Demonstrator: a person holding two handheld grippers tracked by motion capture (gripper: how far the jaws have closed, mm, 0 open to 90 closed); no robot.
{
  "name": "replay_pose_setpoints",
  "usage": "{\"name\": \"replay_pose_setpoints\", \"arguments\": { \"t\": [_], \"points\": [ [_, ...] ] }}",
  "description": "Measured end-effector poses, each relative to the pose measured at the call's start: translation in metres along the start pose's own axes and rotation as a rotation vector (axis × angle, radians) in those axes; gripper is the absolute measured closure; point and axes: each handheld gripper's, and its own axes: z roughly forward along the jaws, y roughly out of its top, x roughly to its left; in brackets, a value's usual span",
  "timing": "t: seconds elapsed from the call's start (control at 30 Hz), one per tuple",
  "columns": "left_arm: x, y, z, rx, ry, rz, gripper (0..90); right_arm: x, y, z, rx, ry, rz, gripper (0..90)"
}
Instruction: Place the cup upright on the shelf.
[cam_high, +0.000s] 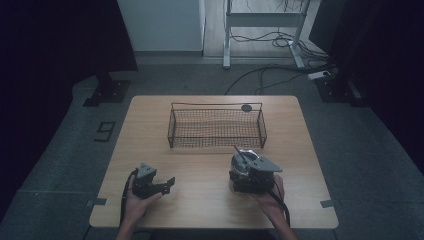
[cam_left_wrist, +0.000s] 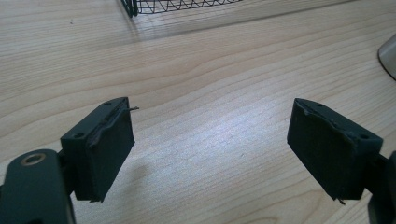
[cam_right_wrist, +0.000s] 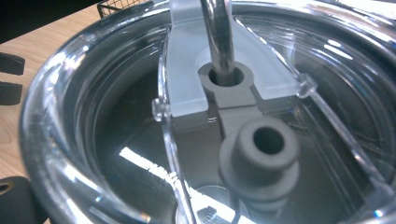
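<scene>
Left gripper (cam_high: 170, 183) sits low over bare table (cam_high: 200, 200), jaws spread wide, nothing between them; in the left gripper view only wood grain lies between the two black pads (cam_left_wrist: 100, 154). Its jaws point toward the right, at the other hand.

Ahead of it and off to its right stands the wire basket (cam_high: 217, 127), mesh walls, looks empty from above (a small dark round disc (cam_high: 246, 107) sits at its far rim, can't tell what it is).

Right gripper (cam_high: 248, 176) is just in front of the basket's near right corner, right at a clear lidded jar (cam_high: 242, 161) with a thin metal spoon handle (cam_high: 238, 152) sticking out. Right gripper view looks straight down onto the jar's clear lid (cam_right_wrist: 299, 121): grey knob (cam_right_wrist: 261, 156), frosted flap, metal stem (cam_right_wrist: 219, 37) through a hole. Its own jaws are hidden by the jar, so I cannot tell whether they are wide, narrow, or clamped on it.

Step in hand, as I judge it: right hand is taking or steadying the jar just short of the basket, left waits free. Next move probably calls for a firm hold on the jar body, a lift clear of the basket's near wall, and keeping it upright so the spoon doesn't swing out; the left one could support from the side.
</scene>
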Motion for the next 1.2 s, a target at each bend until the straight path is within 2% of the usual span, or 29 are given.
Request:
{"name": "replay_pose_setpoints", "arguments": {
  "t": [0.7, 1.2],
  "points": [
    [0.001, 0.000, 0.000, -0.004, -0.001, 0.000, 14.9, -0.005, 0.000, -0.005, -0.002, -0.019, 0.010, 3.2],
    [0.002, -0.001, 0.000, -0.006, 0.001, -0.006, 14.9, -0.007, 0.008, -0.018, -0.042, -0.016, 0.015, 3.3]
  ]
}}
